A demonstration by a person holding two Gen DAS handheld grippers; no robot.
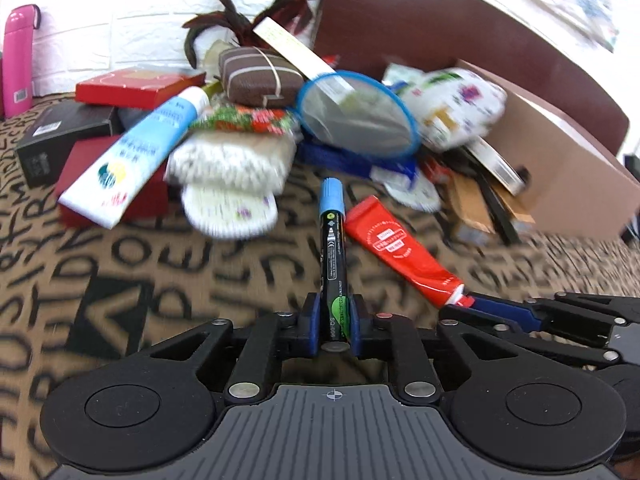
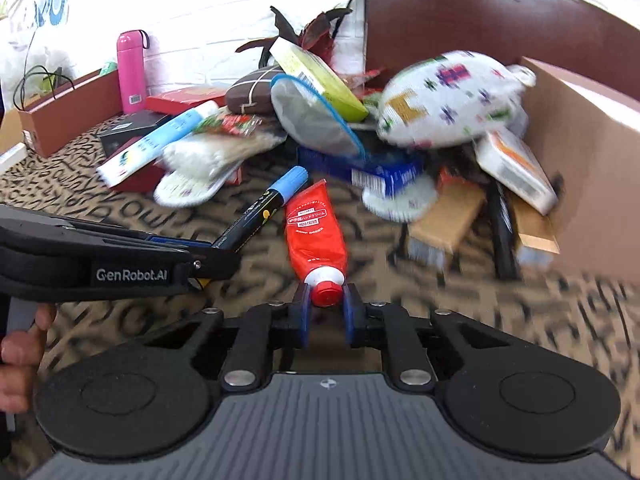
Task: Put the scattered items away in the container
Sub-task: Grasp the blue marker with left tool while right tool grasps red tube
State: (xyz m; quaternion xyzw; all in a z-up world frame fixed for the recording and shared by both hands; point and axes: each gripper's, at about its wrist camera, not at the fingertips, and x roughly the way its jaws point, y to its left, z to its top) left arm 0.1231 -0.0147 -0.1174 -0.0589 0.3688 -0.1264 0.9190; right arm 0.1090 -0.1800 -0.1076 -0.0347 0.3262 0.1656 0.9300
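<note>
The left gripper (image 1: 334, 316) has its jaws clenched on the lower end of a black marker (image 1: 331, 256), whose blue cap points away toward the heap of clutter; the blue pads press the barrel on both sides, just where a green label wraps it. Beside it, the right gripper (image 2: 325, 300) has its jaws closed on the red cap of a red tube (image 2: 314, 228), which lies flat on the letter-patterned cloth (image 2: 120, 184) that covers the desk, its crimped end pointing toward the pile. Marker and tube lie close together, side by side, their far ends nearly touching in the right wrist view. A hand (image 2: 18, 356) shows at the left edge of that view, behind the left gripper's handle. Beyond the two items the clutter is piled up: a white knitted slipper (image 1: 228, 184), a blue-and-white tube (image 1: 140, 152) leaning over a red box (image 1: 136, 88), a brown pouch (image 1: 260, 76) tied with a white band, a blue-rimmed round mesh item (image 1: 360, 116), and a white patterned cushion (image 2: 448, 100). The cardboard box (image 2: 592, 168) stands at the right, open toward the heap, with the cushion and several packets spilling out at its mouth. A pink bottle (image 2: 131, 72) stands upright near the white wall, well apart from the grippers.
</note>
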